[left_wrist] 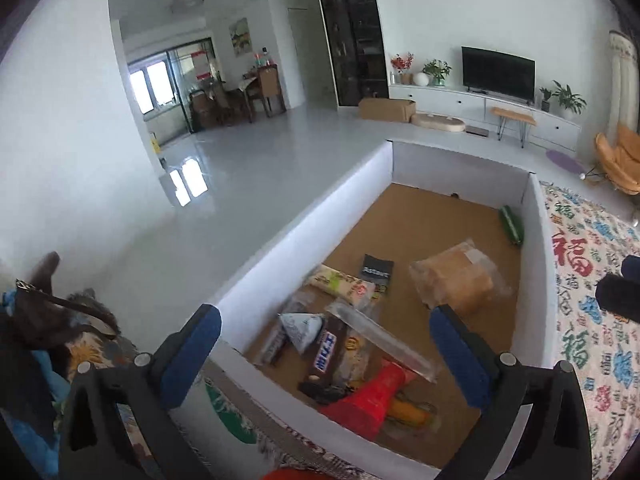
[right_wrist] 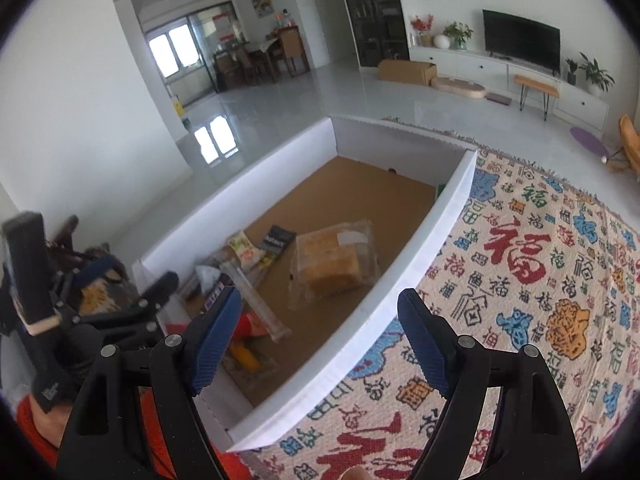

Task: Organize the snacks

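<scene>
Patterned cloth (right_wrist: 540, 264); snacks (left_wrist: 344, 344) below open tongs (left_wrist: 324, 348).

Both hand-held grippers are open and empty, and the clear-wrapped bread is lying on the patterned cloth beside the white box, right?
Not quite. The left hand-held gripper and right hand-held gripper are open and empty, but the clear-wrapped bread lies inside the white box on its brown floor, not on the patterned cloth. The right wrist view shows it.
</scene>
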Demonstrator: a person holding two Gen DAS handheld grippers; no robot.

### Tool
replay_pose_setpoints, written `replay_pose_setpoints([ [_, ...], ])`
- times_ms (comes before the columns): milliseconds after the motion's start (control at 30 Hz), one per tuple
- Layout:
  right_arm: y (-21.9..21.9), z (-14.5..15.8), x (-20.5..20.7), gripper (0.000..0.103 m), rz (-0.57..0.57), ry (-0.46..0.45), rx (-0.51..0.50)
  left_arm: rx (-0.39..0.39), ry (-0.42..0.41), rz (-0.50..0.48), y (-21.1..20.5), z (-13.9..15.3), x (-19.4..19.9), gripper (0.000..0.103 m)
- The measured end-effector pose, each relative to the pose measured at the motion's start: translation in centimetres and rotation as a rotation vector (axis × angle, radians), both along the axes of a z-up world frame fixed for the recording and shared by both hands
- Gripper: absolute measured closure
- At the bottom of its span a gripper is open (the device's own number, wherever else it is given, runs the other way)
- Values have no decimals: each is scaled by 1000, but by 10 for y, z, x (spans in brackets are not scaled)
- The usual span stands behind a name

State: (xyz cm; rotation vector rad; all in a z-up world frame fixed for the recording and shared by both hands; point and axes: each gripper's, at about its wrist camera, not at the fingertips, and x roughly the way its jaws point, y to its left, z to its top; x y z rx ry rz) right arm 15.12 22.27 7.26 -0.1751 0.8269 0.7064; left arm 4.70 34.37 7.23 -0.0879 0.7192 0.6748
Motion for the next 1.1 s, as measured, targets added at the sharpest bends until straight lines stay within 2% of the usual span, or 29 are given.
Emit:
replay_pose_setpoints([
  [233,9,-3,-10,20,25,-42,-62,-43,6,5,9,3,-1,0],
  [367,14,-4,-13,20,29,-58,-87,-40,4,0,8,2,-4,0],
  [633,24,-10,-18,20,3,-41,-149,-58,31,-31,8,7,-15,0],
  [733,22,-6,-23,20,-16,-43,-145,-45,8,-33,8,14,-24,0],
  [900,19,0,-31,20,-42,-54,-141,-88,-33,-71,7,31,-38,0],
  [1100,19,6,-37,20,-56,-93,-154,-97,-45,-91,2,41,-44,0],
])
